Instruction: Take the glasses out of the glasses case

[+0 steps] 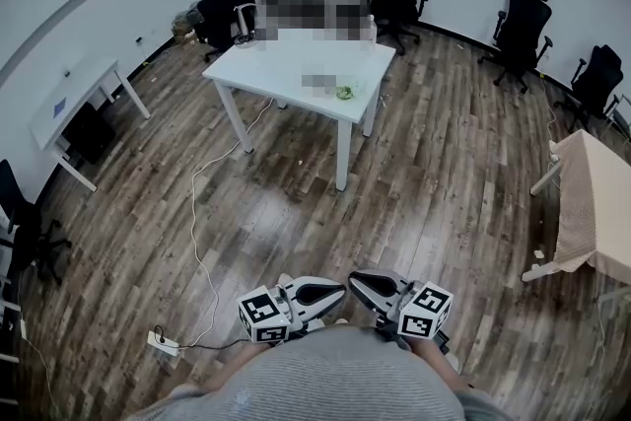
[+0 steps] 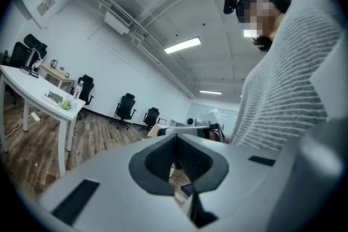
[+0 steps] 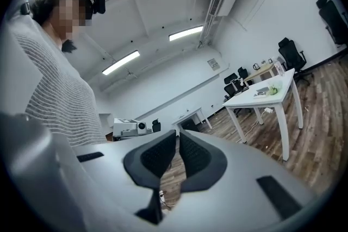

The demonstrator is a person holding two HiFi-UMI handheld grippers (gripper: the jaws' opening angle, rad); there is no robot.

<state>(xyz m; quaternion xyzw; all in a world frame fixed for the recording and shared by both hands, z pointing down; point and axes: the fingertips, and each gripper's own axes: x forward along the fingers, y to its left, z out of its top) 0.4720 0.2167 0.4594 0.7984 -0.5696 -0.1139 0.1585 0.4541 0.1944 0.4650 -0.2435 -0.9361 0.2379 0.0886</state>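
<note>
The white table (image 1: 258,62) stands far ahead of me across the wooden floor. On it lie a small green thing (image 1: 344,93) and a small grey flat object (image 3: 261,91); it is too small to tell whether this is the glasses case. No glasses show. My left gripper (image 1: 337,291) and right gripper (image 1: 357,280) hang close to my body, tips facing each other. In the left gripper view the left gripper (image 2: 175,136) has its pads pressed together with nothing held. In the right gripper view the right gripper (image 3: 178,134) is shut too and empty.
Black office chairs (image 1: 520,27) line the back and right walls. A light wooden table (image 1: 596,202) stands at the right and a white desk (image 1: 69,101) at the left. A cable (image 1: 195,212) runs over the floor to a power strip (image 1: 163,343).
</note>
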